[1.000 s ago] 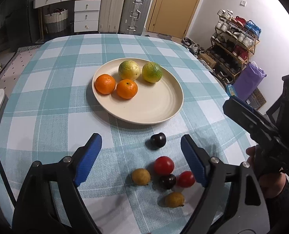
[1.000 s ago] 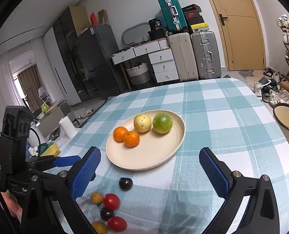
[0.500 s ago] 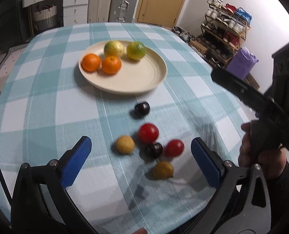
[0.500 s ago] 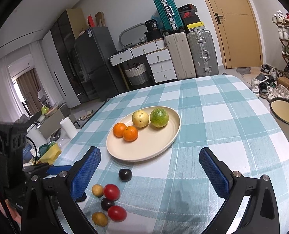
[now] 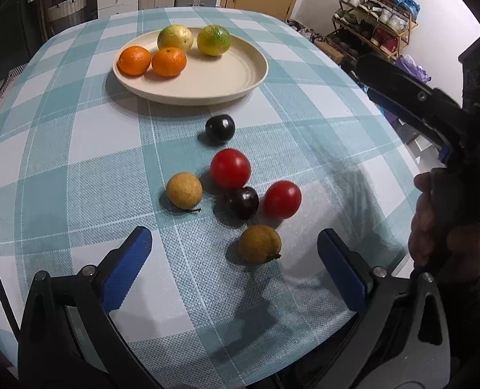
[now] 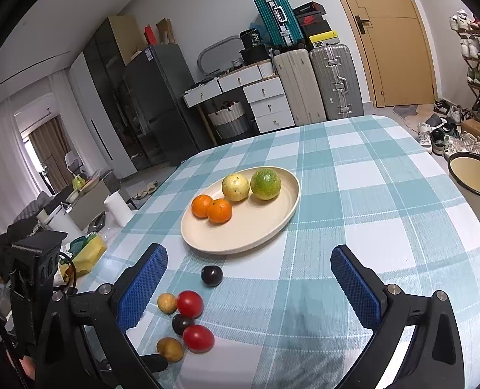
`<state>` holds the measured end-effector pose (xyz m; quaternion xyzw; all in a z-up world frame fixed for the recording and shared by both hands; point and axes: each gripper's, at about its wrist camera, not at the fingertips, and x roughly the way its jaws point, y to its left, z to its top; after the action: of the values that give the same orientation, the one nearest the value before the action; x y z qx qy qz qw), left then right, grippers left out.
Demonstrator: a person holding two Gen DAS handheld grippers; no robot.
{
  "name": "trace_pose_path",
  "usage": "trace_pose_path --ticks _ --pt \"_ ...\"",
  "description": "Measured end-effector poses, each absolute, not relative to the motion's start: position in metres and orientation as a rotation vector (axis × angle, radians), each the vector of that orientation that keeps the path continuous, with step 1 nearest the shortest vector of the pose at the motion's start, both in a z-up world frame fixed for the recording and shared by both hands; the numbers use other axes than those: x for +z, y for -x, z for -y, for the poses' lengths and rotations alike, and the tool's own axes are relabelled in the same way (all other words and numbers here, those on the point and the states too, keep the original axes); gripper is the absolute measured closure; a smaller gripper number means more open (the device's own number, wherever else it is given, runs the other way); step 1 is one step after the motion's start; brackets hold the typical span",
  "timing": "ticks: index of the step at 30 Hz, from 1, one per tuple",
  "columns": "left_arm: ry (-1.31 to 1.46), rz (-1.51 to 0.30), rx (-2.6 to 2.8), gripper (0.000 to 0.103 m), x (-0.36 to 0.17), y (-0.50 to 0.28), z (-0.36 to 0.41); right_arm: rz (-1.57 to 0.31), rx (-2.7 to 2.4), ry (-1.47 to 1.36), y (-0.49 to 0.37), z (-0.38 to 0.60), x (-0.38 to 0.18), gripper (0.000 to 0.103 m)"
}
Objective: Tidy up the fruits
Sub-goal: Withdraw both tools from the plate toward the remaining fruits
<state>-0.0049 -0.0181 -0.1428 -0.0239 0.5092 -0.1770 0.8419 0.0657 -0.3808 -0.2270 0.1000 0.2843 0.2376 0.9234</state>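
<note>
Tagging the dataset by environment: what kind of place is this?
Most likely a lived-in home, a dining table in an apartment entry area: checked tablecloth with a plate of fruit, suitcases by the door, a fridge, shoe rack.

Wooden door (image 6: 392, 39), suitcases (image 6: 317, 81), white drawers (image 6: 265, 103), shoe rack (image 5: 376, 9)

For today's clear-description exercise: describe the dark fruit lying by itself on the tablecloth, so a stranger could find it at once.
Start at the cream plate holding four citrus fruits on the checked tablecloth. Just off its near rim lies a dark plum. Unlike the other dark plum, wedged among two red tomatoes and two yellowish fruits, it touches nothing.
</note>
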Motion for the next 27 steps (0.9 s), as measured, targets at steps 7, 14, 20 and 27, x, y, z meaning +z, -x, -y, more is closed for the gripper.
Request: trace_pose_path --ticks 7,14,20,27 --pt "0.055 -1.087 -0.421 0.002 -0.150 0.010 0.026 -0.599 0.513 -0.189 -0.060 0.379 -0.232 0.000" --pt "0.080 -1.076 -0.466 0.021 -0.148 0.013 0.028 -0.633 0.512 -0.184 -0.059 0.378 -0.240 0.000" --pt "0.091 -1.099 -0.475 0.050 -0.150 0.011 0.025 -0.629 0.521 -0.172 -0.055 0.379 -0.241 0.000" --pt "0.097 -1.122 -0.494 0.077 -0.151 0.010 0.024 -0.656 0.536 -0.168 -0.055 0.380 -0.245 0.000"
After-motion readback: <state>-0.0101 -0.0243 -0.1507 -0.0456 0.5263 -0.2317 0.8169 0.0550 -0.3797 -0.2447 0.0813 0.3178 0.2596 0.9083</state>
